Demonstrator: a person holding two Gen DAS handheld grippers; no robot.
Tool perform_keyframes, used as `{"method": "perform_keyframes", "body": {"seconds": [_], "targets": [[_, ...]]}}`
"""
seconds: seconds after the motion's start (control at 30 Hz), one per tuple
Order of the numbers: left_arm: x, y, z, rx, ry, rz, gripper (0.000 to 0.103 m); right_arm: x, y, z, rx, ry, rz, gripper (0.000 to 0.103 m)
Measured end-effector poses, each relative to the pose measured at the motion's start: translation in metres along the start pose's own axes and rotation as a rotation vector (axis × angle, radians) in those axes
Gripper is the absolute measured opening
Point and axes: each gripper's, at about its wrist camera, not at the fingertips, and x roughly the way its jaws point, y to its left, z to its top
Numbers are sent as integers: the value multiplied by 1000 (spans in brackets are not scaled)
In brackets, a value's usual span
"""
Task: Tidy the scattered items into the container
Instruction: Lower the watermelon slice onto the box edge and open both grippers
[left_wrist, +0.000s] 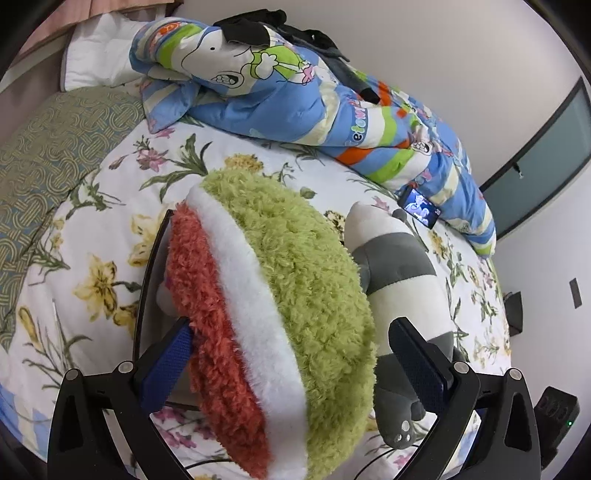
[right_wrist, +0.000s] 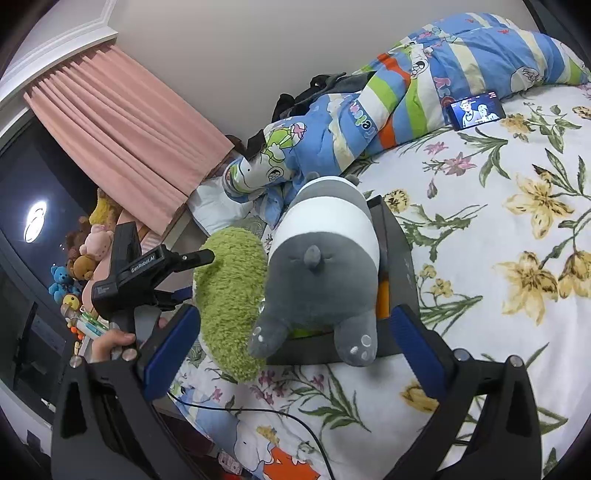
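Note:
A plush watermelon slice (left_wrist: 280, 302), green, white and red, fills the left wrist view between my left gripper's wide-apart blue-padded fingers (left_wrist: 295, 373); its red face is against the left pad, and the right pad stands clear of its green rind. It hangs at the edge of a dark box (right_wrist: 397, 251) on the bed. A grey and white plush panda (right_wrist: 325, 266) lies in the box, hind paws over the near rim. My right gripper (right_wrist: 295, 347) is open and empty, just in front of the panda's paws. The watermelon's green rind (right_wrist: 231, 299) shows left of the panda.
The bed has a floral sheet (right_wrist: 498, 229). A blue cartoon quilt (left_wrist: 332, 110) is heaped along the wall, with a lit phone (left_wrist: 421, 207) leaning on it. A black cable (right_wrist: 258, 410) crosses the near sheet. Several plush toys (right_wrist: 85, 258) sit by the pink curtain.

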Motion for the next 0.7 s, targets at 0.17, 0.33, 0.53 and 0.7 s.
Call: {"method": "perform_keyframes", "body": {"seconds": [0.17,0.33,0.53,0.7], "targets": [[-4,8,-2,-11,-3,-2,103,1,-3,-2,16,6,-4,103],[-19,13,-5,-9,-44,-8,103,2,1,-5,5,13,-11,103],[-11,28,-4,-7,-55,16,103,5,8,-9,-4,22,-14,103],[-8,50,-7,-60,-55,19,103,5,10,-12,-9,27,-27,103]]}}
